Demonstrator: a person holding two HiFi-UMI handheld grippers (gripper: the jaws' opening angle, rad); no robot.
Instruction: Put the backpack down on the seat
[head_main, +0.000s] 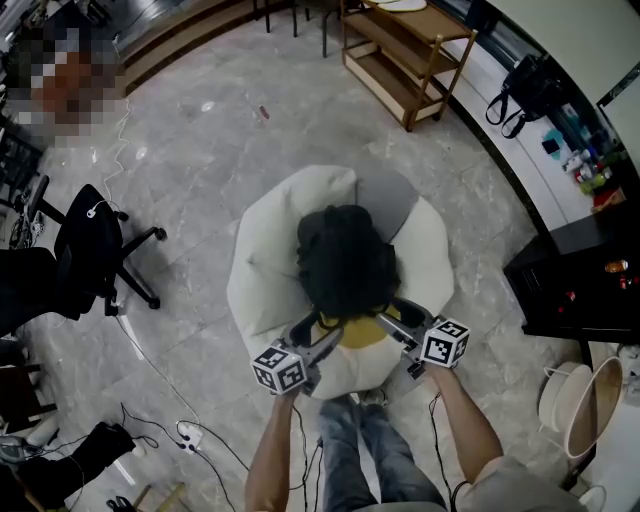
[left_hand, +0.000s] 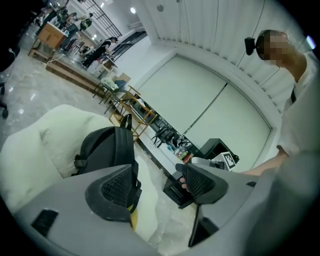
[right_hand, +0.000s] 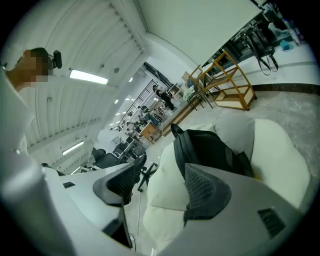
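With jaws spread wide and nothing clamped, the left gripper (left_hand: 155, 185), one pad perhaps brushing a strap (left_hand: 125, 150), and the right gripper (right_hand: 160, 182) flank the black backpack (head_main: 345, 260) lying on the white beanbag seat (head_main: 262, 262).

No text, brand, label or number readable anywhere. Left marker cube (head_main: 278, 369) and right marker cube (head_main: 446, 342) carry black-and-white square patterns only, with no letters or digits. Print on the bottles on the counter (head_main: 590, 170) is too small to read
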